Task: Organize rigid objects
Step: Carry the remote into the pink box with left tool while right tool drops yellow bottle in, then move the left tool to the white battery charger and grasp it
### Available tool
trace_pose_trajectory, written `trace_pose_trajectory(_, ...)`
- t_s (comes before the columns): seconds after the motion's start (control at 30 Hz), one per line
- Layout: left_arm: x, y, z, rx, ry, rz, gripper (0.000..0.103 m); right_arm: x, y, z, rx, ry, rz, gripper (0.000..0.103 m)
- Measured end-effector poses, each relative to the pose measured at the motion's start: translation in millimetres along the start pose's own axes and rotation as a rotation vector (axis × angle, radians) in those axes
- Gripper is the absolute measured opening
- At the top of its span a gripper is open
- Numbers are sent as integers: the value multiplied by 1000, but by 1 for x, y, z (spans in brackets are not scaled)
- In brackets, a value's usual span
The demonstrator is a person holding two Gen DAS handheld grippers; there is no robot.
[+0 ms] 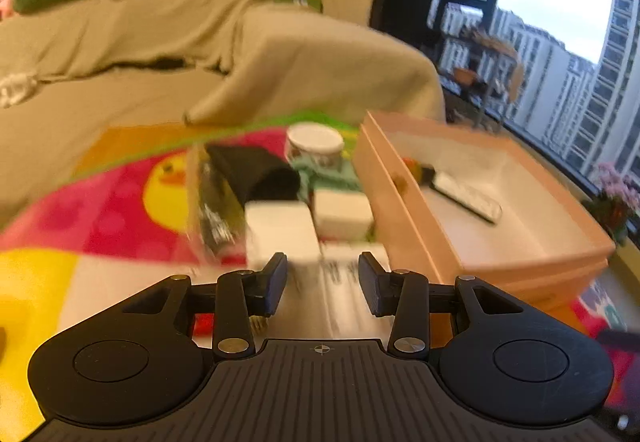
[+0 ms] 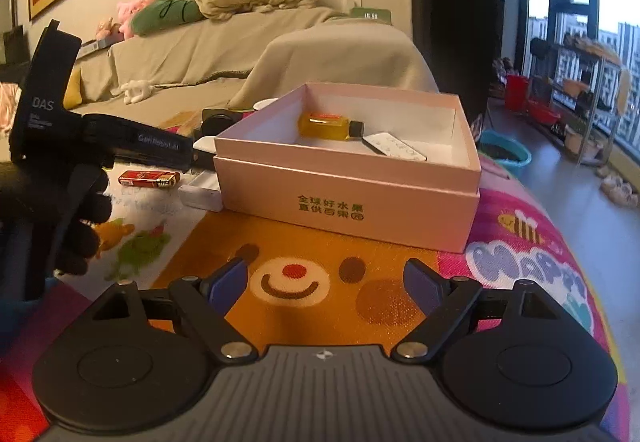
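- While the pink box [image 2: 348, 198] sat on the bright play mat [image 2: 280, 242], two things were already seen inside it: a small amber bottle [image 2: 328, 125] and a white remote [image 2: 394, 148], lying close together near the back wall.
- Loose stuff was still left out on the mat to the left of the box: a red lighter [image 2: 149, 178], a white block [image 2: 200, 196] touching or almost touching the box wall, plus a taped-looking round tub [image 1: 316, 146], a black pouch [image 1: 256, 174] and two white boxes [image 1: 280, 230] in the blurry left view.
- The left gripper [image 1: 323, 284] was found partly spread, nothing pinched, aimed down over a flat printed item and just short of the white boxes. Blur made the exact target hard to call, tbh.
- The right gripper [image 2: 326, 284] was held wide apart and empty, low over the mat's bear face, in front of the box.
- Judged step: another loose item was being lined up by the left side for a drop in the box.
- To do it well, the approach should be slowed so the pads straddle one item only; the white boxes sit tight together, so a neighbour could easily get nudged.
- The open half of the box should be used for the drop, clear of bottle and remote.
- The right side should probably be kept out of the left one's path.
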State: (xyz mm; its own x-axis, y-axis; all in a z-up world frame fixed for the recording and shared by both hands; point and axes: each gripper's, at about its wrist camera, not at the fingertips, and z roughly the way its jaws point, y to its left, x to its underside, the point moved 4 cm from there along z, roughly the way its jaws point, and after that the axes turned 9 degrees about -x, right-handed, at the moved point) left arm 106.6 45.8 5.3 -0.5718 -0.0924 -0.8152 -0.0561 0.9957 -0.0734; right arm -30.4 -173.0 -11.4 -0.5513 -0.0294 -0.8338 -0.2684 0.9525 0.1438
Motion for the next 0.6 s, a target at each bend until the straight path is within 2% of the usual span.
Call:
trace_pose_trajectory(0.17,-12,7,11,-24,2,-35,44,1,-3,10,-18,55,18,86)
trace_pose_trajectory(0.43,-34,-5,50,-127,-5,81,44,2,-5,14,-12,74,40,86)
trace_pose_trajectory(0.5,-38,-4,60,-113,10,68,45,1,-8,15,-15,77,52,86)
trace_pose_trajectory(0.6,-39,-4,64,-18,54,16,43,1,-8,15,-17,79,57,86)
